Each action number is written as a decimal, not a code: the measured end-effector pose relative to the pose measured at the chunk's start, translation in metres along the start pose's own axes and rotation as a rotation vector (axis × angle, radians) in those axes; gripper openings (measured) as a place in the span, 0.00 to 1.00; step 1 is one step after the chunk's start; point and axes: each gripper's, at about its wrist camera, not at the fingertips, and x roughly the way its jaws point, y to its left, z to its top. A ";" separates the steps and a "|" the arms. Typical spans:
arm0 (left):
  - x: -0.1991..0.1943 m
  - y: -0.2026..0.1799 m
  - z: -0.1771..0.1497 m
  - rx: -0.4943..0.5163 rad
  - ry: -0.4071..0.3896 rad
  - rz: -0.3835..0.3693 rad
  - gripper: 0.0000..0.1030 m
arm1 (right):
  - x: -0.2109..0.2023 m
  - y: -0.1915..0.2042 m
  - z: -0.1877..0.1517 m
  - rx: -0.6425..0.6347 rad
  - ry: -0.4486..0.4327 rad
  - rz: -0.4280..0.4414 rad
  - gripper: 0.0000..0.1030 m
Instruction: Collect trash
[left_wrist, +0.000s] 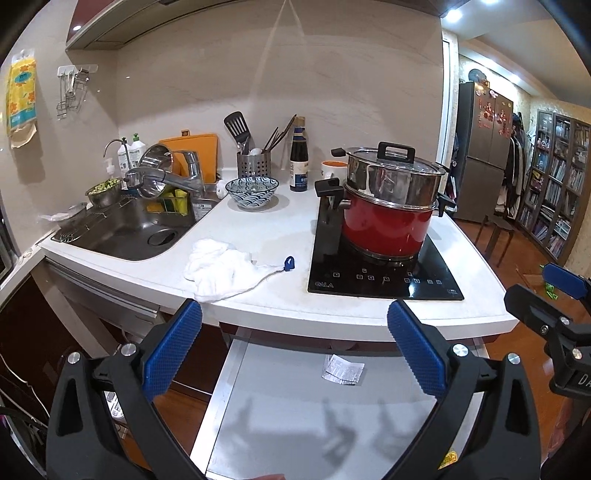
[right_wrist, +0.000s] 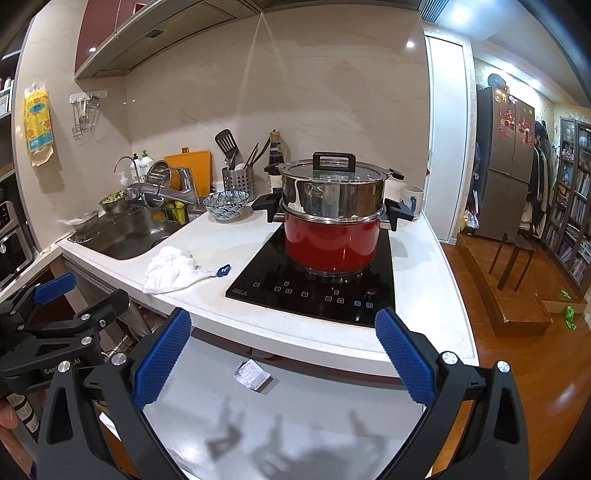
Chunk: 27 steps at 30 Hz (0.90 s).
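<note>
Looking along your left gripper (left_wrist: 294, 354), you have both blue pads spread wide with nothing between them. The wrapper (left_wrist: 343, 369), a small crumpled silver-and-white scrap, lies flat on the grey shelf (left_wrist: 280, 406) under the counter (left_wrist: 258, 295) lip, straight ahead and a touch right of the midline, between the fingertips but below and beyond them. Its longer side runs roughly crosswise to the fingers. On the cooktop (left_wrist: 384, 280) you can read what looks like "GALA".

From your right gripper (right_wrist: 283, 332), equally wide open and empty, the wrapper (right_wrist: 252, 374) sits ahead and slightly left of centre, near the left pad. Neither tool is clearly closer. Print on the wrapper is too small to read. The white cloth (right_wrist: 171, 271) lies ahead-left on the counter.
</note>
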 end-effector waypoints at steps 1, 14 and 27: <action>0.001 0.000 0.000 -0.001 0.000 0.001 0.98 | 0.000 0.000 0.001 -0.001 0.000 0.002 0.96; 0.000 0.000 0.002 -0.016 0.000 0.005 0.98 | 0.002 -0.001 0.001 -0.001 0.002 0.014 0.96; -0.003 0.001 0.004 -0.037 -0.011 0.010 0.98 | 0.002 0.000 -0.001 -0.006 0.007 0.024 0.96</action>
